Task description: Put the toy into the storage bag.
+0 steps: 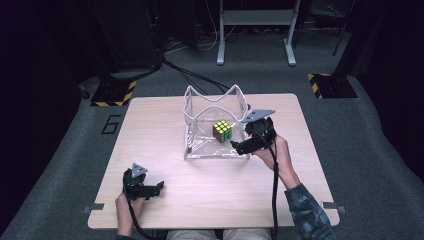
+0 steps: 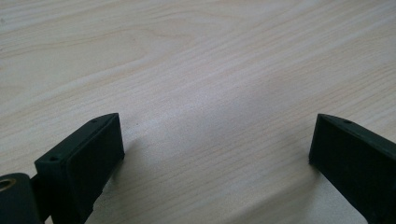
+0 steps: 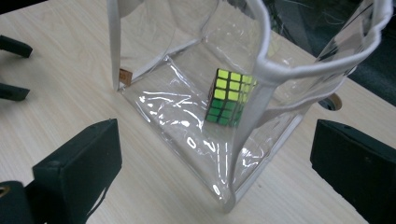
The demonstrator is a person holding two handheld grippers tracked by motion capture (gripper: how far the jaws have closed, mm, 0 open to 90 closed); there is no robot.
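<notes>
Right gripper at the clear bag

Your right gripper [image 1: 239, 146], jaws apart, faces the bag [image 3: 261, 56] holding the puzzle cube [image 3: 229, 97]; your left gripper [image 1: 159, 187] rests open at 7 o'clock.

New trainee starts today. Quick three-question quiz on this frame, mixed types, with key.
1. True or false: the puzzle cube sits inside the clear bag.
2. Which gripper is nearer the bag? A) left gripper B) right gripper
3. How do the left gripper's jaws stand, and what lies under them?

Key
1. True.
2. B.
3. Open, empty, over the bare wooden table.
</notes>
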